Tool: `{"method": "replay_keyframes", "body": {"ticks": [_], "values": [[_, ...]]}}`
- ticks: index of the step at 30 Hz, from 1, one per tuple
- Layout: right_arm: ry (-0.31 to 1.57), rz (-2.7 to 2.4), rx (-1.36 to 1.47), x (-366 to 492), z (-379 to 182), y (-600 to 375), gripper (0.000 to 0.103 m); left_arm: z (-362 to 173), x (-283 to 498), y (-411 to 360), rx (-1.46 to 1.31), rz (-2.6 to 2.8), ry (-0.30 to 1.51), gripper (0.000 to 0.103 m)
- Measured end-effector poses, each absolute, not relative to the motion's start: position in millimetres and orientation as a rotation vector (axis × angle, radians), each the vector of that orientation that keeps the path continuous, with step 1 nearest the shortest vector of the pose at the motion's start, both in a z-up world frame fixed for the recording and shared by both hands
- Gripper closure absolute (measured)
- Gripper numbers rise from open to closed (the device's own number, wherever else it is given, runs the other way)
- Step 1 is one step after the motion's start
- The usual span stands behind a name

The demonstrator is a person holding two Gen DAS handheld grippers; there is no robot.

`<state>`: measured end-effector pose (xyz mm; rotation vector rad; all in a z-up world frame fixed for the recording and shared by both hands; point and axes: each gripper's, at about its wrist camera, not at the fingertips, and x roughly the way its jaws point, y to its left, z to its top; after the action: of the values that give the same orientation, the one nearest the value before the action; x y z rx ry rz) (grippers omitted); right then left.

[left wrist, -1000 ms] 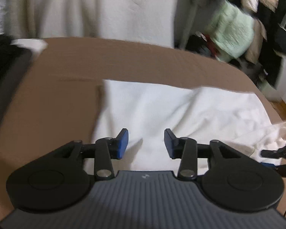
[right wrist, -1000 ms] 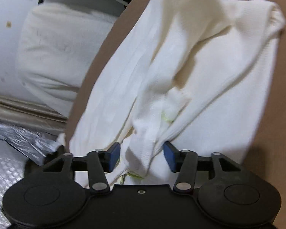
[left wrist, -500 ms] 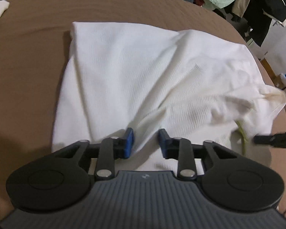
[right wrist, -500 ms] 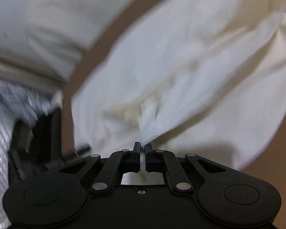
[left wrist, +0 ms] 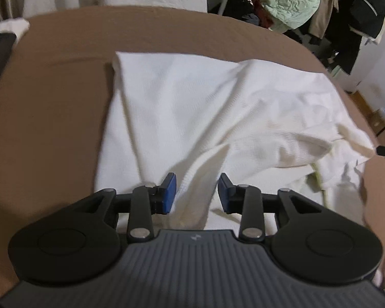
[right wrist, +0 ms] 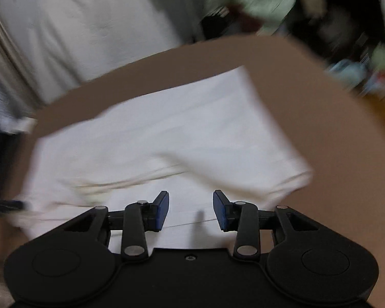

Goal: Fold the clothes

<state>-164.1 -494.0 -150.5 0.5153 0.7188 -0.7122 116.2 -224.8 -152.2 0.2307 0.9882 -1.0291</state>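
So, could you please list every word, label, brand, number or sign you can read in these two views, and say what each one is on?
No readable words or numbers in either view.
A small pale lightning-bolt-like mark, not lettering, on the ribbed grey body of the left hand-held gripper.
White marks on the dark jacket hanging at the back: too blurred to read.
The white garment shows no print or label.

One white garment (left wrist: 192, 118) is lying on one brown bed (left wrist: 51, 118); two tools, left tool (left wrist: 196, 190) and right tool (right wrist: 191, 210), are hovering over it.
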Motion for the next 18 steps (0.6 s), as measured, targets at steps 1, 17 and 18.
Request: {"method": "replay_keyframes", "body": {"ticks": [1,17,18], "values": [[0.727,-0.757,0.452,-168.9,-153.0,-494.6,0.060,-153.3,114.4,-226.6,0.240,-1.035,0.994,0.071],[0.357,-0.891,0.329,-202.5,-166.4,-524.0,0.101,-139.9,78.0,-207.4,0.290,-0.975,0.747,0.096],[0.369,-0.890,0.355,-208.2,-168.9,-528.8,0.100,-139.6,74.4,-204.0,0.295,-0.968,0.745,0.095]]}}
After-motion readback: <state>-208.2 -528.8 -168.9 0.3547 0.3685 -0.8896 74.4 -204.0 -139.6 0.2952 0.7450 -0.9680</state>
